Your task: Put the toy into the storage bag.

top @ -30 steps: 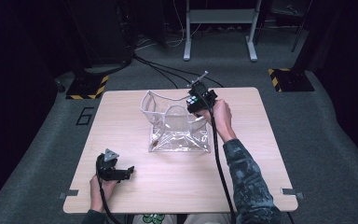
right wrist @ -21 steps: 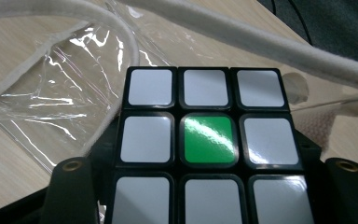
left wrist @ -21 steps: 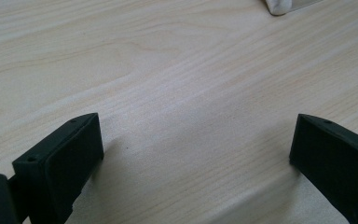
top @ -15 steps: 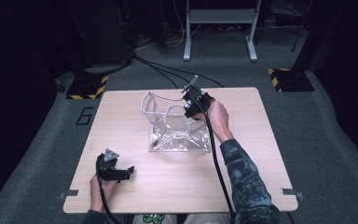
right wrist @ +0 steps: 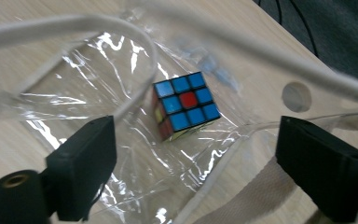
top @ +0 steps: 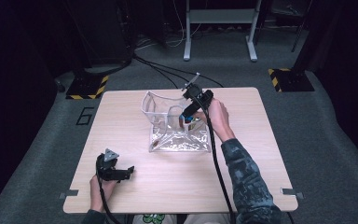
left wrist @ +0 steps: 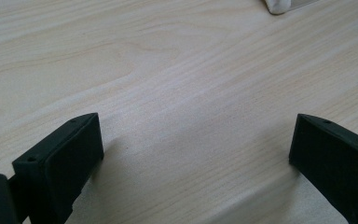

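Note:
A clear plastic bag [top: 177, 135] with white straps stands open in the middle of the wooden table [top: 261, 158]. My right gripper [top: 186, 116] hangs over its mouth, pointing down into it. In the right gripper view a mostly blue puzzle cube [right wrist: 186, 105] lies on the bag's floor, past the right gripper [right wrist: 196, 158] and free of both pads. Those jaws have just been opening and stand wide apart, with nothing pressed between them. My left gripper [top: 122, 172] rests open on the table at the front left, and the left gripper [left wrist: 196, 154] has bare wood between its jaws.
White straps [right wrist: 256, 200] and a cord loop [right wrist: 74, 23] of the bag cross the right gripper view. A round hole [right wrist: 296, 96] shows in the tabletop beyond the bag. Cables [top: 168, 74] and a metal stand [top: 219, 28] lie on the floor behind the table.
The right hand has shifted slightly over the bag's mouth. The left gripper has stayed where it was.

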`<state>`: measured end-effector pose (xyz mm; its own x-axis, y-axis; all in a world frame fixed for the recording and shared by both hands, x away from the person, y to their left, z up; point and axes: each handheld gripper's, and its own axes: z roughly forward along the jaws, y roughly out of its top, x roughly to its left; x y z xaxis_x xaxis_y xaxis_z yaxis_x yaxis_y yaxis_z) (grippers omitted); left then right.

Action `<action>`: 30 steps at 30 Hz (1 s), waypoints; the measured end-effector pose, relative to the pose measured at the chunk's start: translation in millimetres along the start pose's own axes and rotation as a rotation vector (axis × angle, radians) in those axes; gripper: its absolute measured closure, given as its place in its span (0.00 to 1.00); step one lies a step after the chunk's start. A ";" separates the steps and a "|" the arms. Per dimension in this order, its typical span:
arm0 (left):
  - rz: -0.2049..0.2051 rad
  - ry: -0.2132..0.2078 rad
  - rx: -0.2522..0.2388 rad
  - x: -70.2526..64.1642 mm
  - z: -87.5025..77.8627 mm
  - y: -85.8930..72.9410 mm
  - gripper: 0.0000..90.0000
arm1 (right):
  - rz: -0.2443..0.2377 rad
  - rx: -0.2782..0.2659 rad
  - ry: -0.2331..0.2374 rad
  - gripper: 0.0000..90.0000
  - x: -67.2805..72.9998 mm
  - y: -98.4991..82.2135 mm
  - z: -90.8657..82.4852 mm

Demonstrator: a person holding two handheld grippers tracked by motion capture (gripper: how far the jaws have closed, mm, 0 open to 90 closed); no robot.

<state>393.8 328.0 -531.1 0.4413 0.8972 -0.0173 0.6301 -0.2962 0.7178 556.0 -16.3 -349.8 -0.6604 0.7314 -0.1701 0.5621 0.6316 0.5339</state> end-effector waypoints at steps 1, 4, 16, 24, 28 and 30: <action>-0.001 0.000 0.000 -0.1 0.0 0.0 0.03 | -0.006 -0.014 0.004 0.07 -0.3 -0.9 -4.0; 0.005 0.001 0.001 0.3 -0.1 0.1 0.03 | -0.001 -0.049 0.021 0.02 0.2 -4.0 -14.7; 0.007 0.001 0.001 0.5 -0.1 0.2 0.03 | -0.005 -0.167 0.025 0.00 5.5 -29.4 -53.2; 0.007 0.002 0.001 0.4 -0.1 0.1 0.03 | 0.015 -0.202 0.012 0.00 9.8 -50.7 -65.7; 0.007 0.002 0.001 0.4 -0.1 0.2 0.03 | 0.021 -0.207 0.004 0.00 10.6 -65.0 -69.9; 0.007 0.002 0.001 0.4 -0.1 0.2 0.03 | 0.025 -0.212 -0.002 0.00 10.6 -72.1 -71.4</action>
<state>394.0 328.4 -530.9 0.4449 0.8955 -0.0106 0.6277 -0.3034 0.7169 472.8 -72.4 -331.0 -0.6467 0.7466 -0.1563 0.4604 0.5455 0.7004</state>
